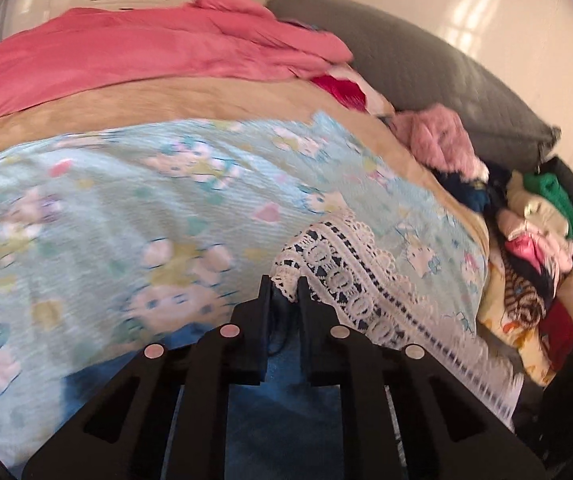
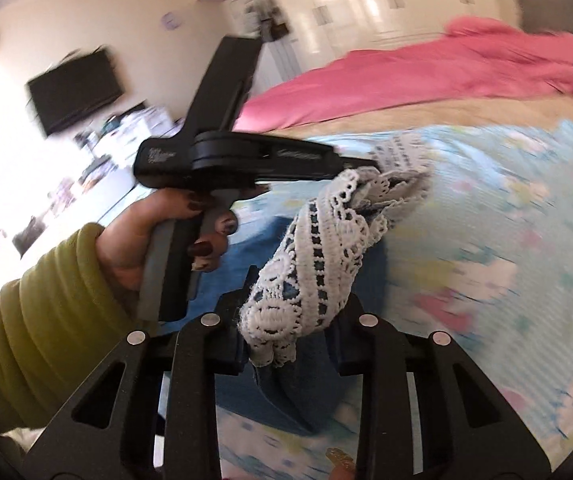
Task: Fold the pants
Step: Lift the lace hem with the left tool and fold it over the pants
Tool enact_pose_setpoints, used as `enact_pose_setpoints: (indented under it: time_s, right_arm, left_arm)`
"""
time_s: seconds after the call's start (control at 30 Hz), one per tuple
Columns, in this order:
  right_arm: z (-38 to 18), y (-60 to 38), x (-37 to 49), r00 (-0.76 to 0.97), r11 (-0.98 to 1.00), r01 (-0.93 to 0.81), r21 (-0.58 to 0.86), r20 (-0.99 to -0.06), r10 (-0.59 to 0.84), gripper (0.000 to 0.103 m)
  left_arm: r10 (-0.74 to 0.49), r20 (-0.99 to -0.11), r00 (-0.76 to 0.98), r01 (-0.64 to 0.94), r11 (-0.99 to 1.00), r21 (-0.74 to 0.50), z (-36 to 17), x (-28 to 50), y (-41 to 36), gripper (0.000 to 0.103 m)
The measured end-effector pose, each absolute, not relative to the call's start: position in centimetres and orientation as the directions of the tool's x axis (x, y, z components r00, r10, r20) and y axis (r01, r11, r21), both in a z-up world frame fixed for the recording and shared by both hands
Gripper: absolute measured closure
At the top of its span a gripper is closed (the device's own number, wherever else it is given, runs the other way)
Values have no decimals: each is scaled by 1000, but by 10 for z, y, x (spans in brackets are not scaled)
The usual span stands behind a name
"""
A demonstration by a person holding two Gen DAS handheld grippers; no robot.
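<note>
Both grippers (image 1: pixel 283 290) (image 2: pixel 286 312) angled down, clamped on pants' lace hem (image 2: pixel 298 264) (blurred).

Both wrist cams close, facing bed (image 1: pixel 214 100)

The bed (image 1: pixel 206 108) has a tan cover, and a light blue sheet with little cats (image 1: pixel 146 208) lies flat on it. A pink blanket (image 1: pixel 146 48) sits at 12 o'clock. A grey pillow (image 1: pixel 426 68) and a heap of clothes (image 1: pixel 534 224) are at 3 o'clock.
</note>
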State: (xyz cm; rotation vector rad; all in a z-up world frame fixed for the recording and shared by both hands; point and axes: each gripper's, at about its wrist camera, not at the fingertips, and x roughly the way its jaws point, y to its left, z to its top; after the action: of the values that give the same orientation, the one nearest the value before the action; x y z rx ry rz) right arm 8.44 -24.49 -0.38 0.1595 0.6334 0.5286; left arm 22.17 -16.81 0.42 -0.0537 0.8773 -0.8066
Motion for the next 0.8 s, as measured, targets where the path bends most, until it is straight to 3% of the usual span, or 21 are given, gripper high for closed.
enact_pose_setpoints:
  time_s: [0.13, 0.3, 0.5, 0.57, 0.7, 0.8]
  right_arm:
    - [-18, -193, 91, 631, 846, -499, 190, -589, 505, 81]
    - [-50, -140, 94, 575, 829, -557, 45, -699, 425, 81]
    - [-69, -110, 80, 596, 798, -593, -108, -725, 345, 77]
    - [-72, -101, 73, 633, 775, -600, -198, -709, 309, 77]
    - [-71, -105, 65, 653, 766, -602, -226, -692, 308, 76]
    - [-66, -112, 62, 665, 779, -587, -219, -679, 310, 76]
  left_arm:
    - [-621, -675, 399, 542, 753, -373, -4, 221, -125, 91]
    - [-535, -715, 451, 348, 842, -412, -26, 221, -56, 89]
    - [-514, -651, 559, 137, 831, -539, -31, 209, 31, 88]
    - [-522, -640, 564, 118, 818, -563, -31, 207, 42, 83]
    - [-590, -609, 530, 145, 771, -620, -34, 210, 38, 58]
    - [-603, -632, 487, 164, 774, -612, -44, 212, 25, 52]
